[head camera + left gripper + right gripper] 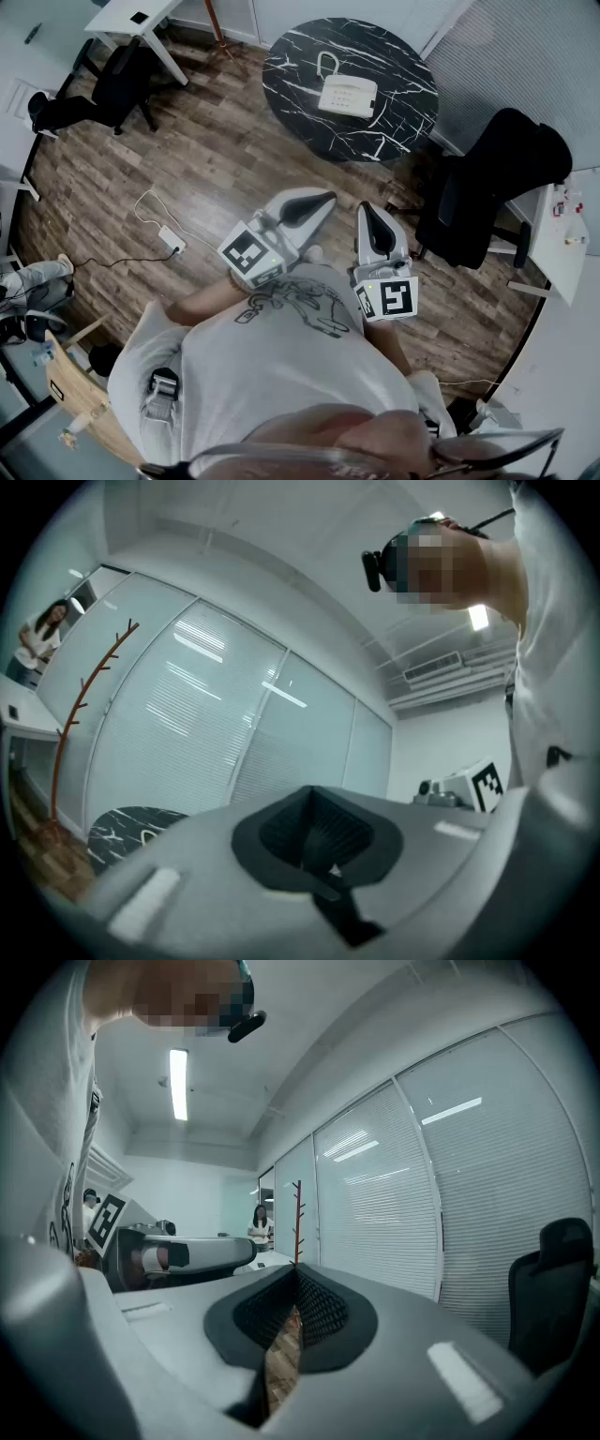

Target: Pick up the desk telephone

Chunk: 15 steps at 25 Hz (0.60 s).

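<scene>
A white desk telephone (pixel 348 96) with a curled cord sits on a round black marble-patterned table (pixel 300 66) at the top of the head view. Both grippers are held close to the person's chest, well short of the table. My left gripper (pixel 317 202) is shut, with nothing between its jaws, and points up-right. My right gripper (pixel 369 212) is shut and empty too. In the left gripper view the jaws (pixel 319 841) meet, and a sliver of the table (pixel 131 827) shows at lower left. In the right gripper view the jaws (pixel 292 1316) are closed, with the left gripper (pixel 178 1255) alongside.
A black office chair (pixel 497 178) stands right of the table, another black chair (pixel 112 84) at upper left. A white power strip with cable (pixel 171 239) lies on the wood floor. A red coat stand (pixel 80 714) rises before glass walls with blinds. A person (pixel 258 1222) stands far off.
</scene>
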### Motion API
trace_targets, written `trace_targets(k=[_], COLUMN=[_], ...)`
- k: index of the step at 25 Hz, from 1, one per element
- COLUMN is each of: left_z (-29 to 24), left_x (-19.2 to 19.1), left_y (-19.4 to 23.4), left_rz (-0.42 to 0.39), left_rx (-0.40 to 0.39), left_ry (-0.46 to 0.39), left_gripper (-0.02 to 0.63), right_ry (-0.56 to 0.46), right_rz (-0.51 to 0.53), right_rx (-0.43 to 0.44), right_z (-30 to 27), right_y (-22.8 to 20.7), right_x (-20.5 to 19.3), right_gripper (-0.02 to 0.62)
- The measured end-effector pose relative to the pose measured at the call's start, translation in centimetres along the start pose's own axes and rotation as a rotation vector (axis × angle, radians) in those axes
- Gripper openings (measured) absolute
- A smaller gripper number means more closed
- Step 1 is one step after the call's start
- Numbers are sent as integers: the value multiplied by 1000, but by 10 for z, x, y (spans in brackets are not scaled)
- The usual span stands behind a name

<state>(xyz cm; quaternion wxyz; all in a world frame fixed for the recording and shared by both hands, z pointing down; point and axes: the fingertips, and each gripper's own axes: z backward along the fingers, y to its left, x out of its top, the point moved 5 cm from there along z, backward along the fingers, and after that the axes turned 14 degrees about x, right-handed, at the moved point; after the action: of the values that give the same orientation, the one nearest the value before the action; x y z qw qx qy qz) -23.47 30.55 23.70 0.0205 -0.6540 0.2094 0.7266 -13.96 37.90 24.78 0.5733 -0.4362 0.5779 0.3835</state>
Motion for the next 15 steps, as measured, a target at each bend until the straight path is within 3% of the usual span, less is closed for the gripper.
trace_targets(k=[15], left_z=[-9], left_x=[-7], left_y=[-12], left_rz=[-1], left_rx=[10], left_ry=[16], left_gripper=[2], right_ry=[-34], right_rz=[-21], right_rx=[-5], right_z=[14], right_y=[-11], right_x=[0], right_gripper=[6])
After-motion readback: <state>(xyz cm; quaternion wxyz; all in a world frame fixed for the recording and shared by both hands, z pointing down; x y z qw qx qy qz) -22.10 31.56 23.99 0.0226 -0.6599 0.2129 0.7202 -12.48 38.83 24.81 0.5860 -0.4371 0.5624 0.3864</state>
